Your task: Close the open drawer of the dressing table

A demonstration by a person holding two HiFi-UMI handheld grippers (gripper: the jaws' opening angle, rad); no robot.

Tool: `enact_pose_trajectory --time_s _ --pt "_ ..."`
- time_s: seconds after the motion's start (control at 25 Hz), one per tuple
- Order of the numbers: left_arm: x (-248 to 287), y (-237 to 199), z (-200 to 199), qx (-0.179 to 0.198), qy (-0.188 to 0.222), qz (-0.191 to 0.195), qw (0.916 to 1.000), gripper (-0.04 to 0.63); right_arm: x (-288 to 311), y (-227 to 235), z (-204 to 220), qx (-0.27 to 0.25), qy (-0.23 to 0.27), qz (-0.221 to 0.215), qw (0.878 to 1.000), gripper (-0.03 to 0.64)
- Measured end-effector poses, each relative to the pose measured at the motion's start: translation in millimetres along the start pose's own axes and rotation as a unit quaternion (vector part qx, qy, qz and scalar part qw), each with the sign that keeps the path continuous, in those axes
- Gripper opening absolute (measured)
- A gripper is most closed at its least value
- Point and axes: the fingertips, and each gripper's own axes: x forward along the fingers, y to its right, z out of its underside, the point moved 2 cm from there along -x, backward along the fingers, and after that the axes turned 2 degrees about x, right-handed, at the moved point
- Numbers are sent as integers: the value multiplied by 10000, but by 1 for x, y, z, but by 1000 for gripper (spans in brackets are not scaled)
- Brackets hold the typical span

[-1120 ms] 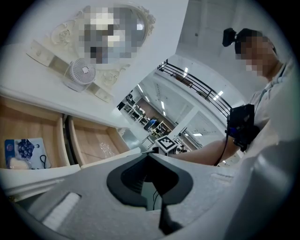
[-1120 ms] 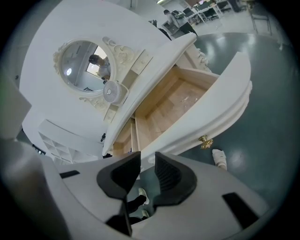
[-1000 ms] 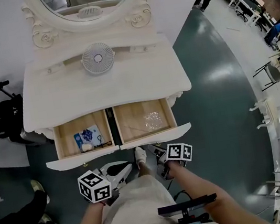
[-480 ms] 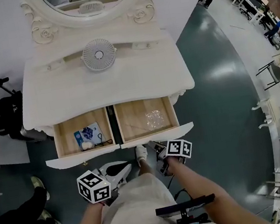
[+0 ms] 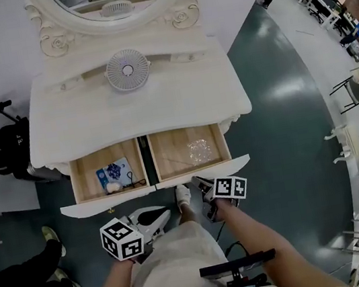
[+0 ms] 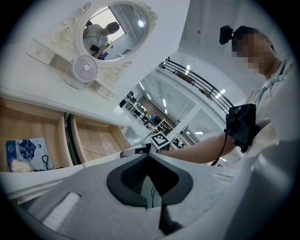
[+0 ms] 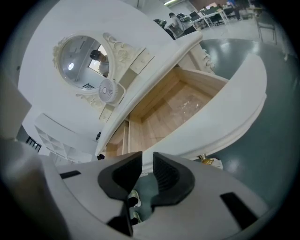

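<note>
Both drawers of the white mirrored desk (image 5: 128, 124) stand pulled out at the 6 o'clock edge of its top. The right hand-held gripper (image 5: 201, 185), its jaws narrowly apart, closing and empty, is just beside the front of the right drawer (image 5: 204, 169). The left hand-held gripper (image 5: 152, 219), tips together on nothing, hangs at 6 o'clock of the left drawer (image 5: 107, 202). In that drawer lies a blue packet (image 5: 113, 173), its print too small to read.

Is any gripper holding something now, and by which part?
Nothing is held. The left gripper is shut and empty; the jaws of the right gripper are closing with nothing between them.
</note>
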Motion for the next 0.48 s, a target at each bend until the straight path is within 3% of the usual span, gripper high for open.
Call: enact_pose_trajectory --time_s 0.24,0.48 --pt "1 -3 -2 7 -16 18 10000 5 -2 4 6 -369 -193 250 9988 91" --pt "-1 -5 4 -11 -122 42 9999 5 -9 43 28 -519 -337 980 9933 130"
